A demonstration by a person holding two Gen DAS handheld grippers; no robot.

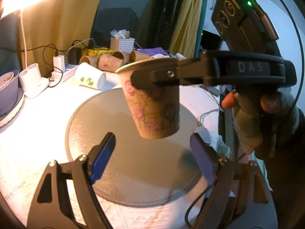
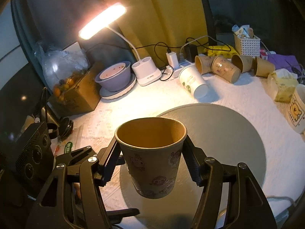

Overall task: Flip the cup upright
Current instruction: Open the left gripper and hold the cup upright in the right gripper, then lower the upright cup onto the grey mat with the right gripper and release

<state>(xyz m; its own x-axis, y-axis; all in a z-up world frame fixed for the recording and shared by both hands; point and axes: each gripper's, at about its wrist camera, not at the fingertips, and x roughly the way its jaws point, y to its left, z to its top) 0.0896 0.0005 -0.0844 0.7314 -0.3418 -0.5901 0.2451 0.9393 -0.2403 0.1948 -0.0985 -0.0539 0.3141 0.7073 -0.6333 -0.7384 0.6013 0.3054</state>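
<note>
A brown paper cup with cartoon prints (image 2: 152, 164) is held mouth-up, slightly tilted, above the round grey mat (image 2: 228, 133). My right gripper (image 2: 150, 162) is shut on it just below the rim. In the left wrist view the same cup (image 1: 154, 105) hangs over the mat (image 1: 124, 133) with the right gripper (image 1: 154, 76) clamped near its rim. My left gripper (image 1: 150, 152) is open and empty, below and in front of the cup, its blue pads (image 1: 103, 158) spread wide.
Several brown cups (image 2: 225, 70) and a white cup (image 2: 192, 82) lie on their sides at the back. A lit desk lamp (image 2: 103, 21), purple bowl (image 2: 114, 76), power strip (image 2: 177, 64), white basket (image 2: 246, 44), tissue pack (image 2: 282, 85) and a bear mug (image 2: 297, 108) ring the mat.
</note>
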